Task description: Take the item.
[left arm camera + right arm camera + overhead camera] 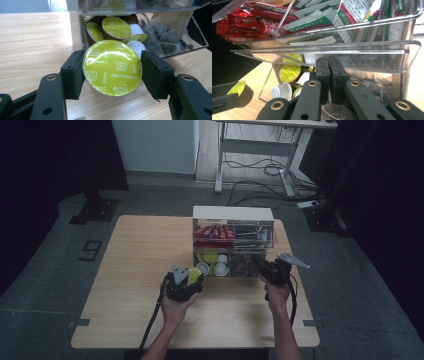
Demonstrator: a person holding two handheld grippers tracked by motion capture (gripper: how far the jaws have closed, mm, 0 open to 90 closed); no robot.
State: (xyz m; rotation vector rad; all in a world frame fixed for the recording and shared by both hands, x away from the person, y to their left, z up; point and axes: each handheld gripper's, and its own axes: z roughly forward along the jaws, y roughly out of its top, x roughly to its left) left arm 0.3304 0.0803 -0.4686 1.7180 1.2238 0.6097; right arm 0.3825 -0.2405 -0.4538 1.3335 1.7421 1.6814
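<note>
Two grippers are at work in front of a clear acrylic organiser [233, 241] on the wooden table [135, 270]. Left gripper [112, 68] is clamped on a green-lidded coffee capsule [112, 68], one pad on each side of its rim, foil face turned toward the camera. In the high view this capsule [194, 275] sits just outside the organiser's lower left compartment, where more capsules [116, 27] lie loose. Right gripper [328, 75] has its jaws pressed together, with nothing visibly between them, tips at the front lip of the lower right compartment holding tea bags [372, 85]; whether it touches the acrylic cannot be told.

Judgement: the capsule is being drawn out of the bin. To do this well, hold the clamp steady across the rim, since the foil edge is thin and could slip; carry it level and clear of the compartment's lip; keep the right gripper bracing the organiser so it does not slide.
</note>
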